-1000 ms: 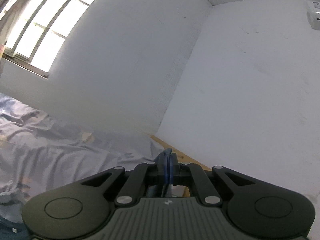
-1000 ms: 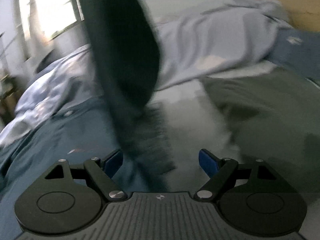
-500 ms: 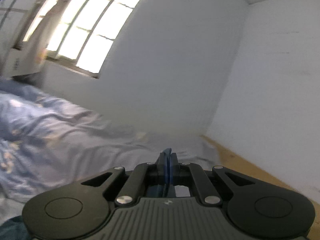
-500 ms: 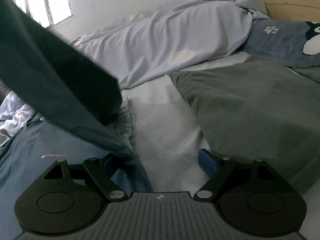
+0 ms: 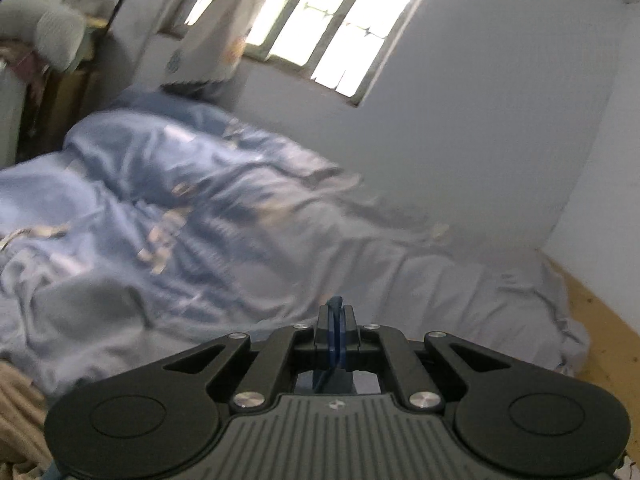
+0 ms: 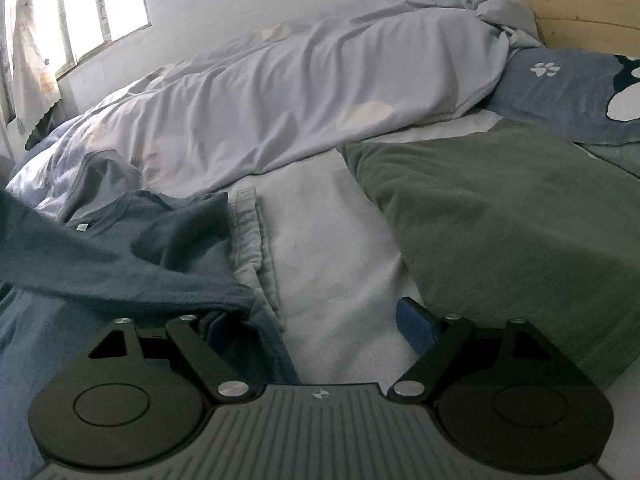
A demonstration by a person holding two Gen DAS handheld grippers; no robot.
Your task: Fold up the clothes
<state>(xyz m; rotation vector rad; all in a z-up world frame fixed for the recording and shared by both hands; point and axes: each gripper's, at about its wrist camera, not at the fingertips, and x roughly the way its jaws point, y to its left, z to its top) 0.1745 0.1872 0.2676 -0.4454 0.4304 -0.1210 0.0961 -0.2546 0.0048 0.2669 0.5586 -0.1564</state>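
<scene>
A dark teal shirt (image 6: 100, 248) lies spread on the bed at the left of the right wrist view. One sleeve (image 6: 132, 280) stretches taut from the left edge across the shirt's body. My right gripper (image 6: 316, 326) hovers open just over the shirt's right edge, its left pad (image 6: 216, 328) partly under the sleeve's hem. In the left wrist view my left gripper (image 5: 335, 316) is shut, its blue pads pressed together, with a dark blue strip of cloth showing beneath them. It faces the rumpled duvet and window; the shirt's body is hidden there.
A light blue duvet (image 6: 280, 112) is heaped along the wall side. A grey-green blanket (image 6: 520, 220) lies to the right, with a blue paw-print pillow (image 6: 560, 88) and wooden headboard (image 6: 580, 0) behind it. A pale grey garment (image 6: 252, 232) sits beside the shirt. Soft toys (image 5: 44, 12) are piled at far left.
My left gripper has swung left and down, from facing the room's corner to facing the duvet and window. The sleeve has dropped from hanging upright to lying low across the shirt. My right gripper stayed put.
</scene>
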